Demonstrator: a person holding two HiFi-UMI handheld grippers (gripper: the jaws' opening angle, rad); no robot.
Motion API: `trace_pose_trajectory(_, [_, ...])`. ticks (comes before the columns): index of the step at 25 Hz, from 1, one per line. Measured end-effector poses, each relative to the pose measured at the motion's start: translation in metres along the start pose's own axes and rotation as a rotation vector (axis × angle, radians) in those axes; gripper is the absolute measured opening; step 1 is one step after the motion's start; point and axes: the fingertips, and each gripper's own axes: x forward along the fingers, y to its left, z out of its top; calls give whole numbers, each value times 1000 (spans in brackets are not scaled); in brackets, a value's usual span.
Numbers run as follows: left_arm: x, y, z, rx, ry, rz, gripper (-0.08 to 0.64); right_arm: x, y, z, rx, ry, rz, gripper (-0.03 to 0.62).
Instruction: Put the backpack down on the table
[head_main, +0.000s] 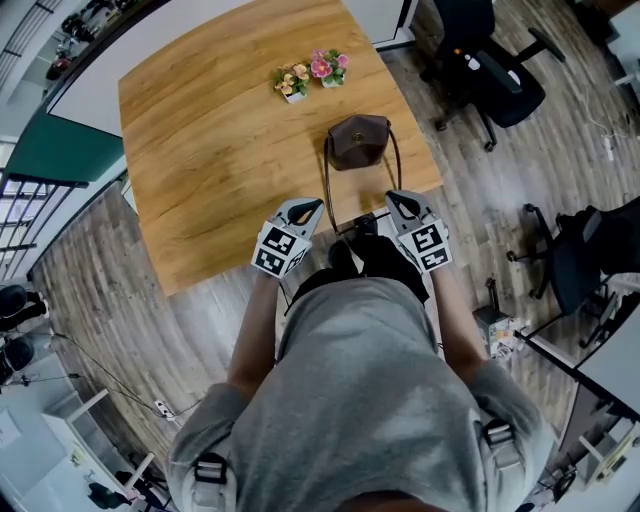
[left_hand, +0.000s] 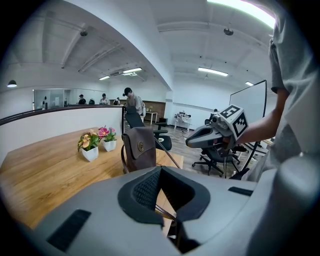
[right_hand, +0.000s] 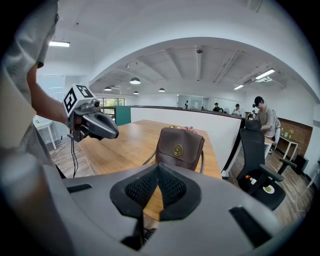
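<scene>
A small brown backpack (head_main: 358, 140) stands upright on the wooden table (head_main: 200, 150) near its front edge. It is also in the left gripper view (left_hand: 140, 147) and the right gripper view (right_hand: 179, 147). Its two thin straps (head_main: 327, 190) trail back over the table edge to me. My left gripper (head_main: 312, 207) is shut, and a strap (left_hand: 165, 213) passes through the gap behind its closed tips (left_hand: 161, 168). My right gripper (head_main: 395, 200) is shut the same way (right_hand: 158, 165), with a dark strap (right_hand: 136, 227) hanging below its pads. Both grippers hover at the table edge, short of the bag.
Two potted flowers (head_main: 292, 82) (head_main: 328, 68) stand behind the backpack. Black office chairs are at the far right (head_main: 490, 70) and at my right side (head_main: 580, 250). The floor is wood planks. A whiteboard (left_hand: 247, 110) and people are far off.
</scene>
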Motion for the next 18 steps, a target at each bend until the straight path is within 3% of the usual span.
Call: trace_pose_trajectory(18, [-7, 2, -1, 27, -8, -30, 18, -6, 8, -3, -7, 17, -40, 3])
